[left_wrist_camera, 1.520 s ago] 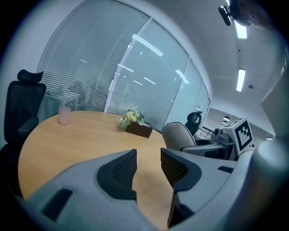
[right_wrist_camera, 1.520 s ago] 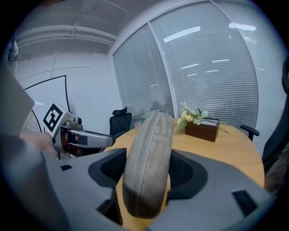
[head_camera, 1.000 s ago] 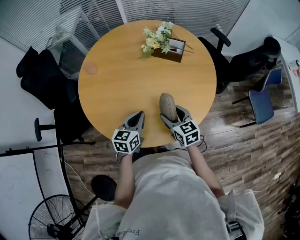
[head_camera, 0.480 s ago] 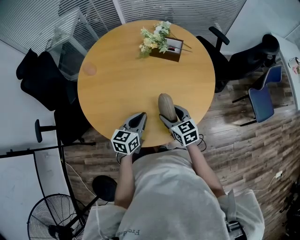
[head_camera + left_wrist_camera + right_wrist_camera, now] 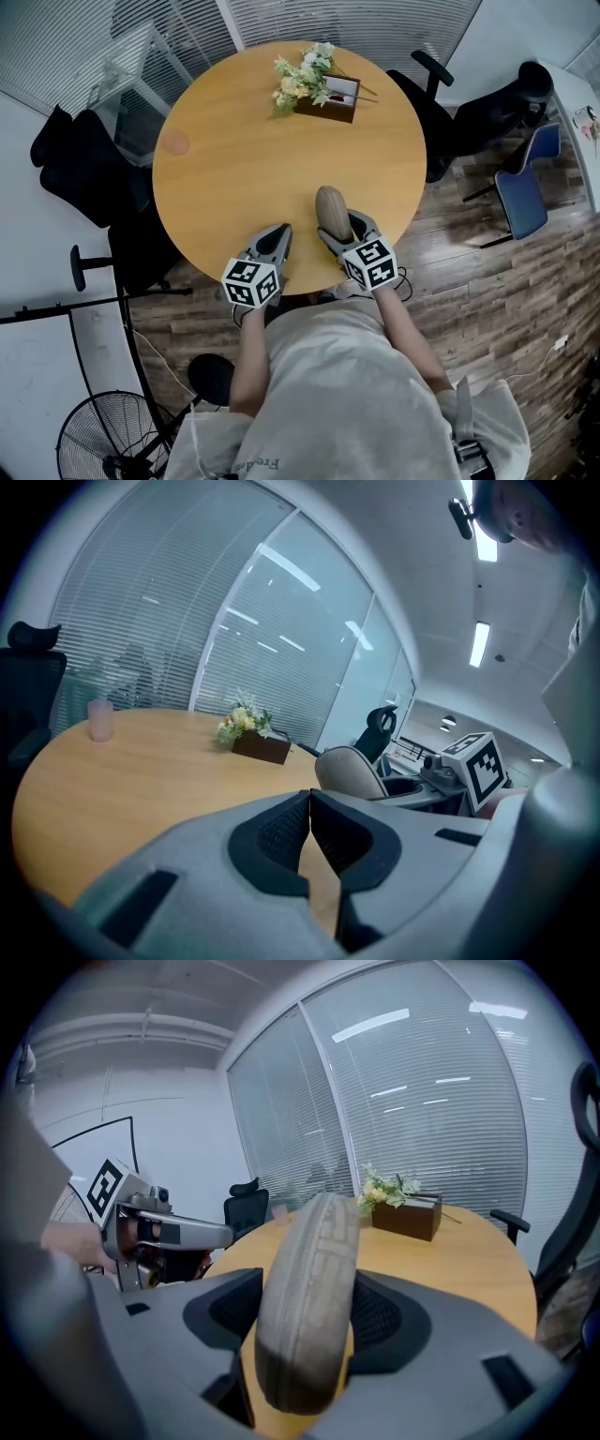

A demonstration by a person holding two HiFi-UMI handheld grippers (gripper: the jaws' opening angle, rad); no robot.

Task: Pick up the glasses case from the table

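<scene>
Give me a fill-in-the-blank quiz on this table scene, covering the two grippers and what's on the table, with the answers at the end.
1. The right gripper has its jaws closed on the ___.
2. The left gripper has its jaws ___, with nothing between them.
3. On the table, the box of flowers sits at the ___ edge from the person.
4. The cup on the table is ___ in colour.
Missing words: glasses case; shut; far; pink.

Bright even light; gripper views fisheye-warped, vignetted.
</scene>
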